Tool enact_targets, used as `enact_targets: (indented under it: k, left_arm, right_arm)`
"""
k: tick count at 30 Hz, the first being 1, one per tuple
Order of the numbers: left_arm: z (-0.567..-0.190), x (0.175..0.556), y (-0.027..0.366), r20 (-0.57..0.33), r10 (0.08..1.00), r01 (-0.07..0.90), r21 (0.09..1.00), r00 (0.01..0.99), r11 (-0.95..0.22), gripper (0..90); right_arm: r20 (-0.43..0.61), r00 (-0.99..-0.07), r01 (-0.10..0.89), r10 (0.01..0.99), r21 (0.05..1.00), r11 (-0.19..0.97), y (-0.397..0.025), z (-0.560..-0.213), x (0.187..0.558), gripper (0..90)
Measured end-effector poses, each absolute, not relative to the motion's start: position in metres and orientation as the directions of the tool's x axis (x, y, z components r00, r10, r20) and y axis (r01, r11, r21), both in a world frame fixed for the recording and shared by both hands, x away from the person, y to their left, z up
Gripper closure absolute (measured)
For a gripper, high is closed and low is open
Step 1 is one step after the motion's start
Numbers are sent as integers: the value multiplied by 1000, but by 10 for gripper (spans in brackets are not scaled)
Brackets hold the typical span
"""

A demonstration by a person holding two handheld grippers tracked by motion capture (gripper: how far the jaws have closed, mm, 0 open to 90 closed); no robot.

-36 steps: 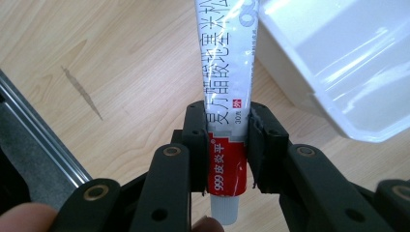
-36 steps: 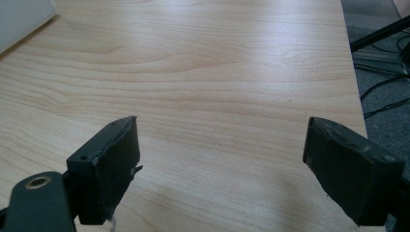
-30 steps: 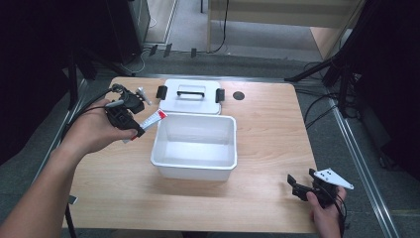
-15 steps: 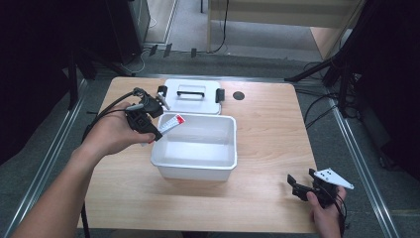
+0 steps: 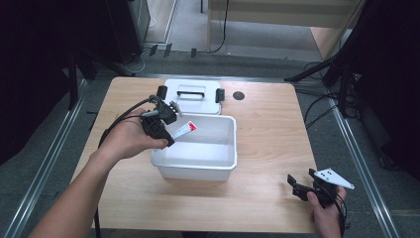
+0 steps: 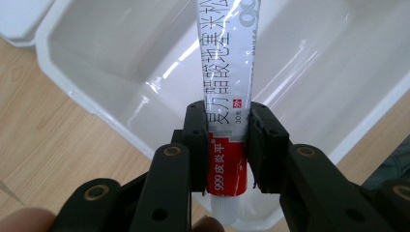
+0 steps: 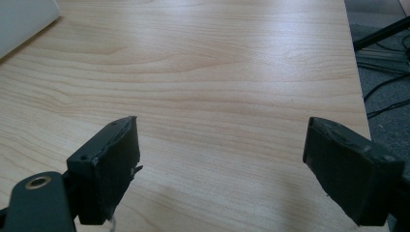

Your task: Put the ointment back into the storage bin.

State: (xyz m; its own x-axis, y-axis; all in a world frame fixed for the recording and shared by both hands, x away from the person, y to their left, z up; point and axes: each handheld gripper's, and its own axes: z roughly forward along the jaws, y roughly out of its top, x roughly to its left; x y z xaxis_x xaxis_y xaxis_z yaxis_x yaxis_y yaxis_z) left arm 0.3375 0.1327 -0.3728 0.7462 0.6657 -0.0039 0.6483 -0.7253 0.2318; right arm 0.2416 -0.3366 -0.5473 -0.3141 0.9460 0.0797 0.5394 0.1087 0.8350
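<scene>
My left gripper point(image 5: 166, 133) is shut on a white and red ointment tube point(image 5: 183, 130), held over the left rim of the open white plastic bin point(image 5: 218, 163). In the left gripper view the tube point(image 6: 227, 72) points out over the bin's empty inside point(image 6: 121, 43), pinched at its red end between the jaws of the left gripper point(image 6: 226, 145). My right gripper point(image 5: 301, 187) rests at the table's front right corner, open. Its jaws stand wide apart over bare wood in the right gripper view point(image 7: 220, 166).
The bin's white lid point(image 5: 192, 94) with a handle lies flat behind the bin. A small black disc point(image 5: 239, 95) sits on the table to the lid's right. The wooden table point(image 5: 277, 129) ends close to my right hand; cables and stands lie on the floor beyond.
My left gripper has carried the tube rightward from the table's left part to over the bin's left rim. The right gripper has stayed still.
</scene>
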Motion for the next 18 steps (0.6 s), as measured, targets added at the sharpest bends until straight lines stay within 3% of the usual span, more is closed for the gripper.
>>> enact_targets:
  k: [18]
  left_arm:
    - [-409,336,130,-50,667,663,193,743,-724,730]
  right_arm:
    - [77,-317,539,945,835,113,-336,-547,242,131]
